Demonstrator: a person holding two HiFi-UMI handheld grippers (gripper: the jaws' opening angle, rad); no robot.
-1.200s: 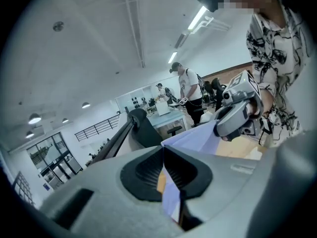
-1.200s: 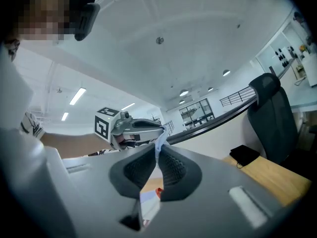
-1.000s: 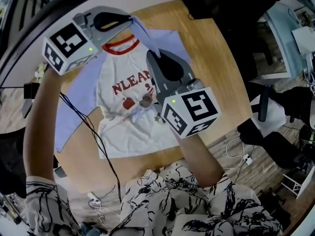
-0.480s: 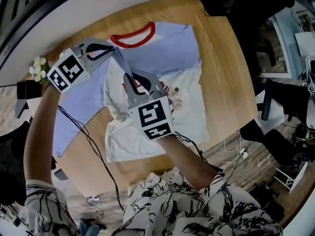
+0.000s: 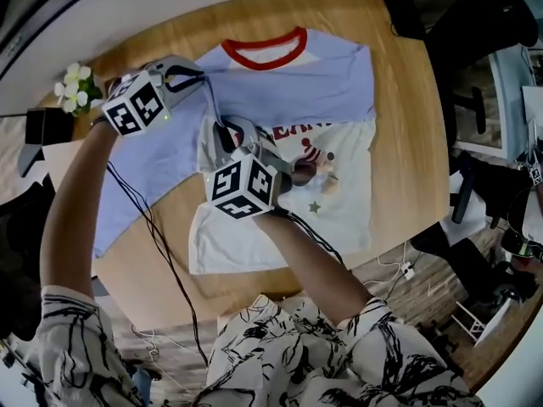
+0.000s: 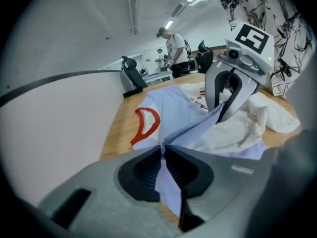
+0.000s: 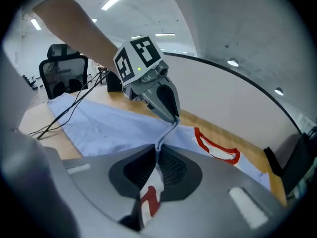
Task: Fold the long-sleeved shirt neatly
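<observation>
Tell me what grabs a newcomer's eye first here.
A lavender-and-white shirt with a red collar sprawls across the wooden table. Over its left side, the left tool and right tool are each shut on its fabric, a ridge of cloth between them.

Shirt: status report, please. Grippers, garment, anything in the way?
Left gripper shut on shirt. Right gripper shut on shirt. Blue sleeve across chest. Cable over other sleeve.
</observation>
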